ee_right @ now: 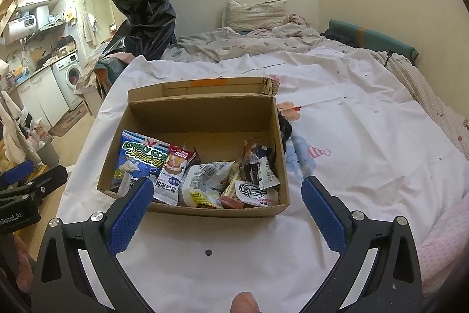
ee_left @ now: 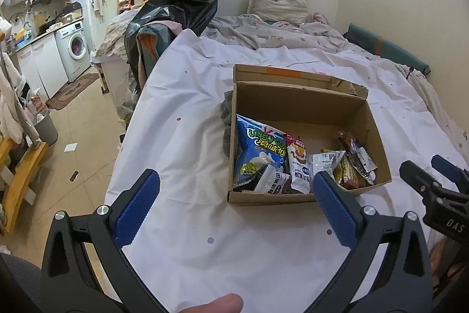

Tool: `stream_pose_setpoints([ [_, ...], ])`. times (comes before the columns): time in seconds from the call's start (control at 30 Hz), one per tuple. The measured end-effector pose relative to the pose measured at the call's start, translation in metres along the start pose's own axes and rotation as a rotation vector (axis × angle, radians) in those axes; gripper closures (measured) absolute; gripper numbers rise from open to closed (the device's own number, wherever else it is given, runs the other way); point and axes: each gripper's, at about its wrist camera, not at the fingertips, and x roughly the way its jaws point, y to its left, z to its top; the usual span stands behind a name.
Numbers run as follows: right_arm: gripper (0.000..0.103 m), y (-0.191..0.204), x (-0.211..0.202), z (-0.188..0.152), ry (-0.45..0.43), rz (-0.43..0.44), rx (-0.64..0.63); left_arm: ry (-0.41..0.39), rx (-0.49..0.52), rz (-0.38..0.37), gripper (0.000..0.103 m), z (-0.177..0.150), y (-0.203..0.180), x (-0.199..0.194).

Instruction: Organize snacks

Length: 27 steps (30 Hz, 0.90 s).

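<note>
Snack packets sit heaped in the near half of an open cardboard box (ee_right: 205,113), and that is the relation my next move turns on: from my right hand-held gripper (ee_right: 227,191) the box lies straight ahead and slightly left. Its near wall sits just beyond my fingertips, so the left blue pad (ee_right: 129,216) overlaps the box's front corner in the right wrist view. My jaws are spread wide with nothing between them.

My left hand-held gripper (ee_left: 236,195) is likewise released and empty. From it the box lies ahead and to the right, with only its right pad (ee_left: 334,207) in front of the near wall. I judge the right one better lined up with the middle of the pile, the left one with the blue end.

Working outward, the nearest packets are a white biscuit sachet (ee_right: 171,181) and a crinkled clear-and-white wrapper (ee_right: 205,178), both leaning on the front wall. Left of them a large blue chip bag (ee_right: 140,160) stands tilted, its long axis running away from me. At the right end a dark wrapper (ee_right: 258,163) stands up among smaller bars.

The far half of the box floor is bare cardboard, and the flap (ee_right: 202,87) behind is folded back. The box rests on a white sheet (ee_right: 351,137) spread over the bed. No loose snacks show on the sheet, so I take it that sorting inside the box is what remains.
</note>
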Motion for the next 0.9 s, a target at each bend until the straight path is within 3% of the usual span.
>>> stream_pose_setpoints([
  [0.9,0.0,-0.0035,-0.0019,0.0026,0.002,-0.002,0.014,-0.003,-0.003,0.003,0.0,-0.0007,0.0018,0.0015],
])
